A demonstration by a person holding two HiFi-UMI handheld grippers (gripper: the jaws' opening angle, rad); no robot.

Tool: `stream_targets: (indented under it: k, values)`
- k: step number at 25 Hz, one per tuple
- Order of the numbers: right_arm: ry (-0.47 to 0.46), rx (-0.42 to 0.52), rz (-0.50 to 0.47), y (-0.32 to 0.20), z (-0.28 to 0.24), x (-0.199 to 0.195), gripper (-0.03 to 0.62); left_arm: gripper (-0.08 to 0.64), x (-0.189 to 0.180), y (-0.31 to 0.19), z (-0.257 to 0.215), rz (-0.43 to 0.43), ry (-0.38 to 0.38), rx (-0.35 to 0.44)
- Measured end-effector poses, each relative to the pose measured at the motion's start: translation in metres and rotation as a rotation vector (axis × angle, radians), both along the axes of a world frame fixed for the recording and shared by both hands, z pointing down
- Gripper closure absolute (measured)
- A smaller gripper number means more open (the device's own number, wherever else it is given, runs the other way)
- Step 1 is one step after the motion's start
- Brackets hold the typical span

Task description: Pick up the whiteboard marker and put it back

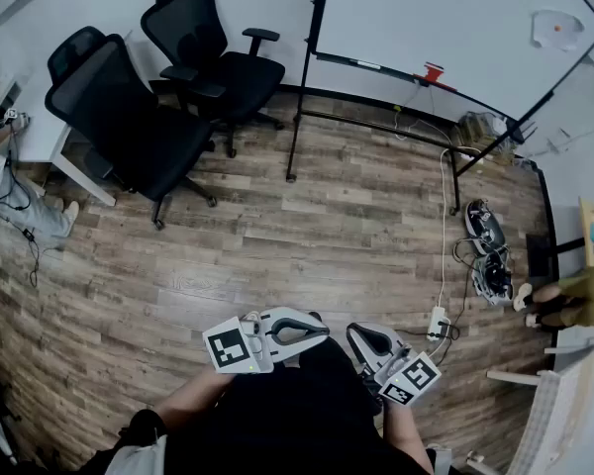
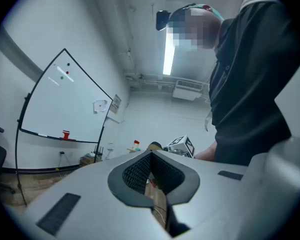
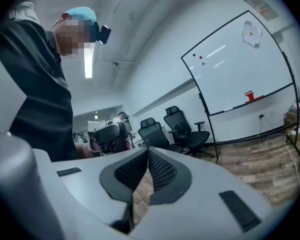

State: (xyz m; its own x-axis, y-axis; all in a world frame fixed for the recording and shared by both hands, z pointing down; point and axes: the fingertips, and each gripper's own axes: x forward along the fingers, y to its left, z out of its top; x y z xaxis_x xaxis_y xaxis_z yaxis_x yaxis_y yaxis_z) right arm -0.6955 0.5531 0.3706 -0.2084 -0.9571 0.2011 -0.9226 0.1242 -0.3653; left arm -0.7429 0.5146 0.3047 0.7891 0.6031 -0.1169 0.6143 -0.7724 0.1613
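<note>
The whiteboard (image 1: 445, 28) stands on its black frame at the far right of the room. A slim pale marker (image 1: 364, 64) lies on its tray, left of a red eraser (image 1: 434, 72). Both grippers are held low, close to my body and far from the board. My left gripper (image 1: 322, 327) is shut with nothing between its jaws, and my right gripper (image 1: 354, 334) is shut and empty too. The left gripper view shows the board (image 2: 65, 96) and the red eraser (image 2: 66, 134) beyond the closed left gripper (image 2: 151, 155). In the right gripper view the board (image 3: 240, 64) stands past the closed right gripper (image 3: 148, 152).
Two black office chairs (image 1: 129, 117) (image 1: 213, 62) stand at the left on the wood floor. A white cable runs to a power strip (image 1: 438, 322) at the right, near a pair of shoes (image 1: 485, 228). A white desk (image 1: 40, 137) and a seated person's legs (image 1: 25, 211) are at the far left.
</note>
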Motion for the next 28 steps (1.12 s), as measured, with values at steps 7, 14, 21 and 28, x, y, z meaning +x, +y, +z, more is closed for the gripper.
stream_targets:
  k: [7, 14, 21, 28]
  values:
    - [0.026, 0.000, -0.014, -0.002, 0.006, -0.006, 0.572, 0.548, 0.005, -0.025, 0.030, -0.079, -0.140, -0.039]
    - [0.267, -0.004, -0.032, -0.001, 0.003, 0.013, 0.572, 0.548, 0.008, -0.032, 0.035, -0.197, -0.153, -0.079]
    - [0.256, 0.029, 0.066, 0.059, 0.009, 0.072, 0.572, 0.548, 0.041, 0.009, 0.047, -0.157, -0.205, -0.073]
    - [0.159, 0.145, 0.134, 0.112, 0.007, 0.120, 0.572, 0.548, 0.087, 0.049, 0.049, -0.151, -0.228, -0.066]
